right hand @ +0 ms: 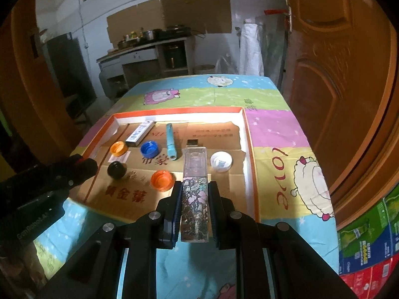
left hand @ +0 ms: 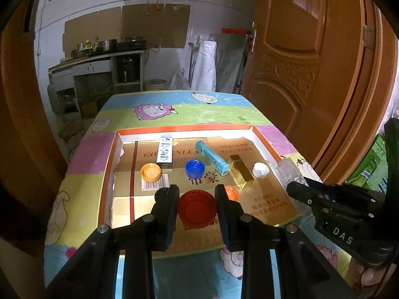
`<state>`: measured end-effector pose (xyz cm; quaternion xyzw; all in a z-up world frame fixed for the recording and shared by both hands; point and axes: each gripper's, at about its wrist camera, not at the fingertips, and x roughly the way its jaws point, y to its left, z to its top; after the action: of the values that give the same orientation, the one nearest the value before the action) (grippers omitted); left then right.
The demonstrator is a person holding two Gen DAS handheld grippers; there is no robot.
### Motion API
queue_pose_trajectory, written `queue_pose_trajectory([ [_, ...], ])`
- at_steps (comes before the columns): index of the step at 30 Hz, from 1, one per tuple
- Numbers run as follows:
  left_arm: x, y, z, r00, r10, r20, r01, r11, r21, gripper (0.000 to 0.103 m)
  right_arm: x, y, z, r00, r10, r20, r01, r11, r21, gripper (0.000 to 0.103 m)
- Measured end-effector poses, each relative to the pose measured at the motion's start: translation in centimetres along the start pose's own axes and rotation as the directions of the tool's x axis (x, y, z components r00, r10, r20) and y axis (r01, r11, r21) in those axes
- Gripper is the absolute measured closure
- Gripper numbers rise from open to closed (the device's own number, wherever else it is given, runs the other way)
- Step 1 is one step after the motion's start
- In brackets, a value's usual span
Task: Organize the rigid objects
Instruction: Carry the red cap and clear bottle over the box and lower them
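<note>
Crowding the shallow cardboard tray (right hand: 247, 134) are ribbed plastic caps — the left gripper (left hand: 197, 194) clamps a red cap (left hand: 197, 209); the right gripper (right hand: 194, 191) pinches a floral, clear-topped rectangular case (right hand: 194, 199), apparently above the tray's front edge.

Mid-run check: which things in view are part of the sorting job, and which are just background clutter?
Job items:
- red cap in left gripper
- floral clear case in right gripper
- blue cap, white cap, black cap
- blue tube
- tray

Lying about:
- cookpots
- wooden door
</note>
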<state>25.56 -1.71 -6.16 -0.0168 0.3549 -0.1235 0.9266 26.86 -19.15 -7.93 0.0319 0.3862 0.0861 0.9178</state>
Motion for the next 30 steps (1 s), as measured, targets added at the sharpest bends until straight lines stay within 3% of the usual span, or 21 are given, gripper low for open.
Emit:
queue_pose_trajectory([
  [30, 6.1, 0.8, 0.8, 0.997, 0.002, -0.075, -0.004, 1.0, -0.018, 0.073, 5.9, -1.3, 0.9, 0.997, 0.005, -0.078, -0.003, 0.999, 0.035, 0.083],
])
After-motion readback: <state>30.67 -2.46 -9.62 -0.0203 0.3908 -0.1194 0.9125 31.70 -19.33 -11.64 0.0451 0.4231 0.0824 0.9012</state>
